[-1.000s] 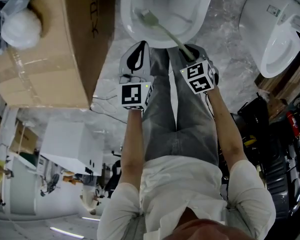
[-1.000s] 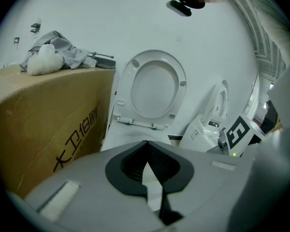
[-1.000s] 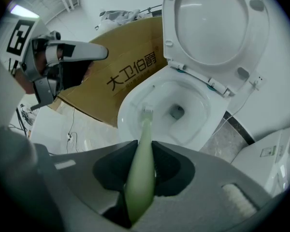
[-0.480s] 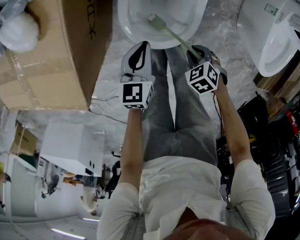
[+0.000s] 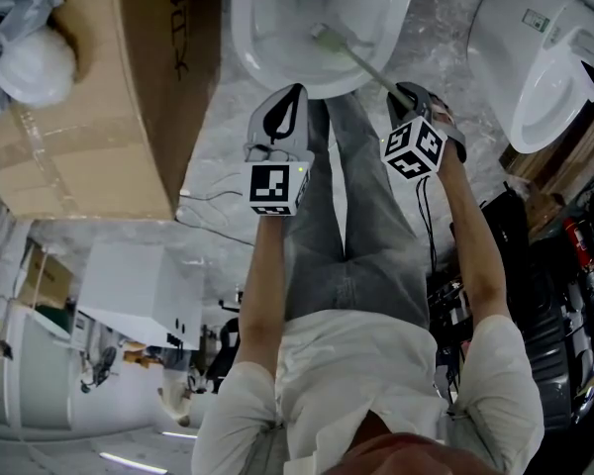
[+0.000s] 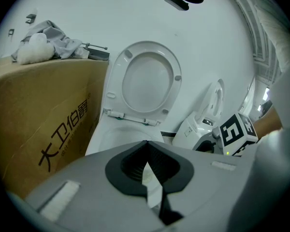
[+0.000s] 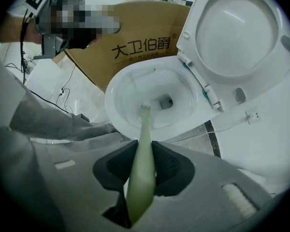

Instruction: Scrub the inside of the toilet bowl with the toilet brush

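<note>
Right gripper (image 7: 144, 149): my jaws are clamped on the toilet brush (image 7: 144, 124) handle. Its long axis runs to 12 o'clock. The bristle head sits inside the toilet bowl (image 7: 125, 98), with open wall either side. A cardboard box (image 7: 135, 42) stands close at 11 o'clock. Left gripper (image 6: 147, 144): jaws together, empty.

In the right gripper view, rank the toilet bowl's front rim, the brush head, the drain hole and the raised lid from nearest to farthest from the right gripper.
1. Front rim: just ahead of the right gripper, under the toilet brush handle.
2. Brush head: inside the bowl.
3. Drain hole: beyond the head, slightly right.
4. Raised lid: upright behind the bowl, upper right.
</note>
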Tool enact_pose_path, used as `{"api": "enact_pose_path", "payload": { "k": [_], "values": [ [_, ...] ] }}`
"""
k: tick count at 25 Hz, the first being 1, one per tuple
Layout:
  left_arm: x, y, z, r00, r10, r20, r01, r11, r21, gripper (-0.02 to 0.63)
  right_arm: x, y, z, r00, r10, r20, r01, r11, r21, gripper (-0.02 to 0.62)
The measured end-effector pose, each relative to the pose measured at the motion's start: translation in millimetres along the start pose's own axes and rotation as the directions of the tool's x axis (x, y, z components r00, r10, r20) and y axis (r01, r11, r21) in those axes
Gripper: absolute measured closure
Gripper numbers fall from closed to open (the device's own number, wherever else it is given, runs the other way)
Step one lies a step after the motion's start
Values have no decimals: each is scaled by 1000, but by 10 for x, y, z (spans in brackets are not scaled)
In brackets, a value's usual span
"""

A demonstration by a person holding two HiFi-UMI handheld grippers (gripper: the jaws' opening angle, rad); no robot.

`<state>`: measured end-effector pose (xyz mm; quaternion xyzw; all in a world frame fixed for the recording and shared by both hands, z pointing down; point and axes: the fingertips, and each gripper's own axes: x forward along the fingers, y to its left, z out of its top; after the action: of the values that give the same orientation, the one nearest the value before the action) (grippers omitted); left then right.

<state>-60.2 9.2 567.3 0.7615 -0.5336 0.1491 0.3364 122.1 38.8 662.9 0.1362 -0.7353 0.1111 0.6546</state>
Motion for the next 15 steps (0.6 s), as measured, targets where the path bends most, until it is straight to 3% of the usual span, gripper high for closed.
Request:
{"api": "enact_pose_path", "payload": {
  "k": [15],
  "values": [
    [109,18,58,1000,19,-12,-20,999,-32,588,68,-665,19,996,-83,-24,79,989,-126,502]
  ]
}}
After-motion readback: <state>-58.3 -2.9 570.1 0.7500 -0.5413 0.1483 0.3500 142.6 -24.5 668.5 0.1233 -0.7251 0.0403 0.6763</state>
